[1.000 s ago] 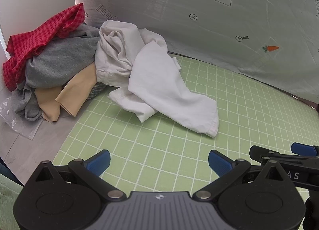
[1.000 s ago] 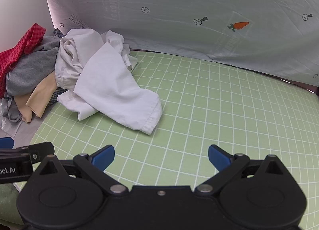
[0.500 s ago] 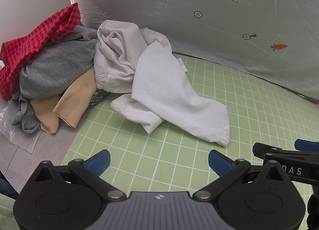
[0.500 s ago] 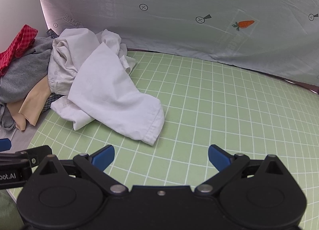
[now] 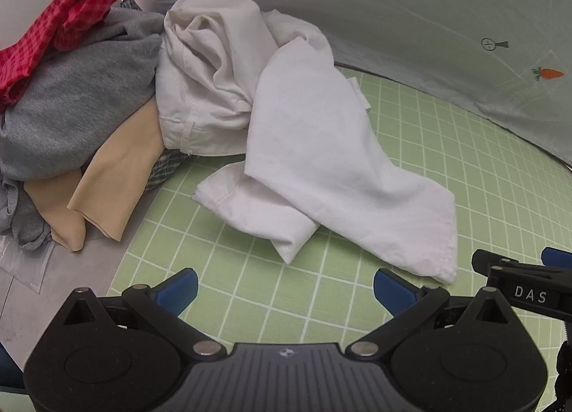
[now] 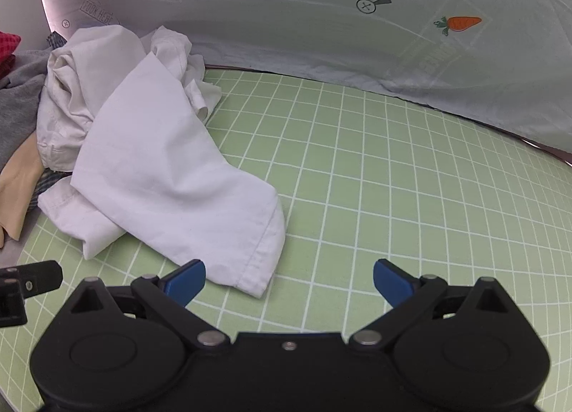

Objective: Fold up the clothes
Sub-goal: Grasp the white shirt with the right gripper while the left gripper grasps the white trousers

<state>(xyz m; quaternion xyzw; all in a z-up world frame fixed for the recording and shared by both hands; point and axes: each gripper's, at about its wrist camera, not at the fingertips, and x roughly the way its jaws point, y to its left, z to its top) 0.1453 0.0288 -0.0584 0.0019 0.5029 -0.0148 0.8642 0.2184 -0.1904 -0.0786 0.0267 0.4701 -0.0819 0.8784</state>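
A crumpled white garment (image 5: 321,147) lies on the green grid mat (image 5: 482,197), one leg stretched toward me; it also shows in the right wrist view (image 6: 161,169). Its hem (image 6: 261,269) lies just in front of my right gripper (image 6: 289,279), which is open and empty. My left gripper (image 5: 286,287) is open and empty, a short way in front of the garment's folded end (image 5: 289,244). Behind it lies a pile: a grey garment (image 5: 71,90), a red checked one (image 5: 60,19) and a beige one (image 5: 114,176).
A pale sheet with carrot prints (image 6: 357,19) stands as a backdrop behind the mat. The mat's left edge meets a grey tabletop (image 5: 53,276) with a clear plastic bag. The right gripper's side shows at the right of the left wrist view (image 5: 529,290).
Both grippers have moved forward and lower toward the white garment, which now looks larger and nearer. Both stay open. The clothes have not moved.
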